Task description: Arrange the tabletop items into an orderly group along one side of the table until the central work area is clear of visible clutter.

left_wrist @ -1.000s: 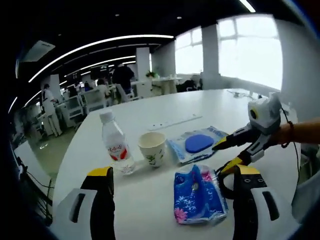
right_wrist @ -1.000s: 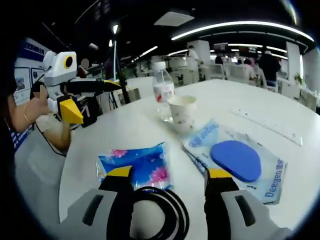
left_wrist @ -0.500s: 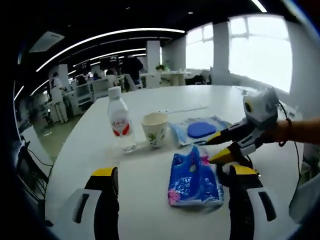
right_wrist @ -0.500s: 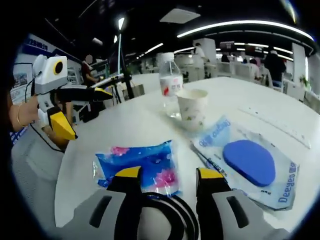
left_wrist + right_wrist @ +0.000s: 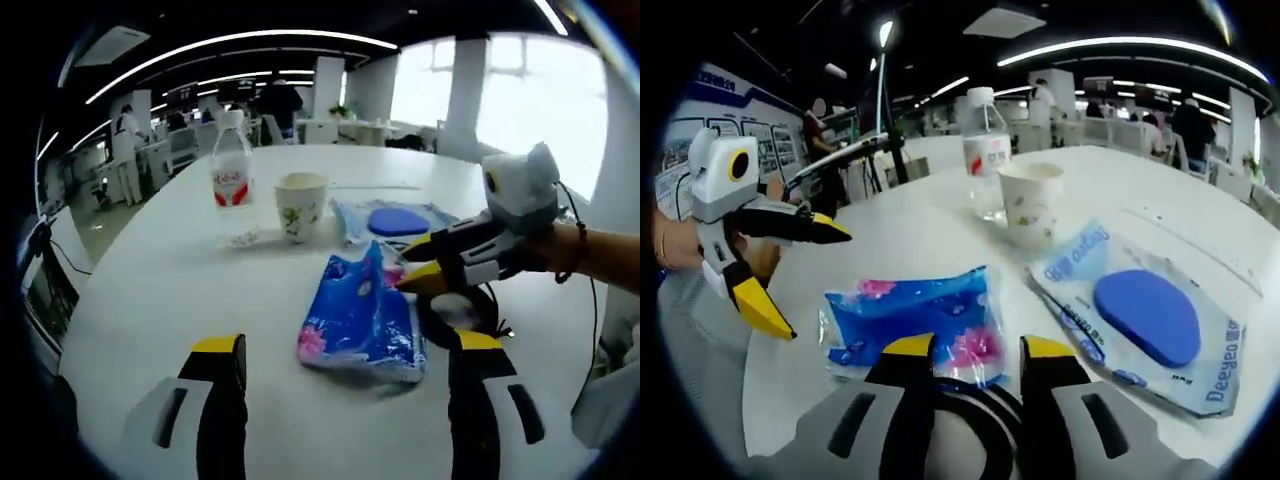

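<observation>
A blue flowered tissue pack (image 5: 362,322) (image 5: 910,315) lies on the white table (image 5: 150,290), just ahead of my left gripper (image 5: 345,345), whose jaws stand wide open around nothing. My right gripper (image 5: 968,350) has its jaws narrowed but still apart, straddling a coil of black cable (image 5: 970,405) (image 5: 456,312) beside the pack. Seen from the left gripper view, the right gripper (image 5: 410,265) comes in from the right, over the coil. Further back stand a water bottle (image 5: 230,175) (image 5: 985,165) and a paper cup (image 5: 300,205) (image 5: 1032,200).
A clear bag with a blue oval pad (image 5: 395,220) (image 5: 1145,310) lies past the tissue pack, next to the cup. My left gripper (image 5: 815,285) shows in the right gripper view, held by a hand. Desks, chairs and people fill the office behind the table.
My right gripper's jaws have drawn closer together over the cable coil. My left gripper has come down and nearer to the tissue pack, staying open.
</observation>
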Available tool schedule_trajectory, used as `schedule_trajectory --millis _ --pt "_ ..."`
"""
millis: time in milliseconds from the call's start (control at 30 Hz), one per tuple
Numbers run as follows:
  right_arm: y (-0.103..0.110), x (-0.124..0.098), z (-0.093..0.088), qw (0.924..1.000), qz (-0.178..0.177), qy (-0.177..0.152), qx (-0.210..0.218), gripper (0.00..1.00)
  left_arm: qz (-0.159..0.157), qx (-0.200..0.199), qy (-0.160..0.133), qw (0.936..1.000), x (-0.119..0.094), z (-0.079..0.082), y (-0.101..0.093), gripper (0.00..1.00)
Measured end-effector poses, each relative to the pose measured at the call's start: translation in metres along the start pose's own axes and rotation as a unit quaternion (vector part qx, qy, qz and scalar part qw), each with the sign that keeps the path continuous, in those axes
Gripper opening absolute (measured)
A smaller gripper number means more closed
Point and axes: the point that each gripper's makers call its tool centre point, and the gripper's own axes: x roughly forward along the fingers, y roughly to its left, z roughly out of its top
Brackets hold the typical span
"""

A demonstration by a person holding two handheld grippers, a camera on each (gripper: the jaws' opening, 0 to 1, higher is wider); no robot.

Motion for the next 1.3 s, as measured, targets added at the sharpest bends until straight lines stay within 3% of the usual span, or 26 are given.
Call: schedule_trajectory --millis 100,200,233,367,433,600,867,1133,1300 --pt "-0.002 0.0 -0.002 0.9999 -0.01 0.005 -0.007 0.28 0.003 -0.003 0.01 0.9999 0.0 -0.007 -0.002 0.7" --pt "-0.002 0.001 -0.004 0.9999 -0.012 0.008 -0.003 0.24 0.012 -0.091 0.005 0.9957 -0.002 -0.01 -0.005 0.54" --pt "-0.002 0.001 -0.003 0.9998 -0.016 0.008 -0.004 0.24 0.012 -0.102 0.008 0.9947 -0.003 -0.011 -0.007 0.49" --pt "-0.004 0.002 -0.003 0.9997 -0.025 0.009 0.001 0.24 0.029 -0.066 0.021 0.9972 -0.003 -0.016 -0.012 0.47" --pt "-0.004 0.003 -0.003 0.9995 -0.028 0.01 0.003 0.22 0.032 -0.097 0.03 0.9943 -0.003 -0.021 -0.015 0.41" --pt "-0.003 0.005 -0.003 0.9994 -0.031 0.013 0.012 0.15 0.032 -0.111 0.059 0.9915 0.003 -0.037 -0.019 0.32" --pt "0.0 0.005 -0.002 0.9994 -0.03 0.014 -0.002 0.04 0.02 -0.134 0.068 0.9884 0.005 -0.041 -0.022 0.13" --pt "0.001 -0.001 -0.001 0.9996 -0.024 0.014 -0.006 0.0 0.037 -0.139 0.053 0.9881 0.001 -0.035 -0.013 0.04" --pt "0.001 -0.009 0.002 0.9997 -0.024 0.009 0.004 0.0 0.04 -0.143 0.023 0.9886 -0.005 -0.019 -0.008 0.02"
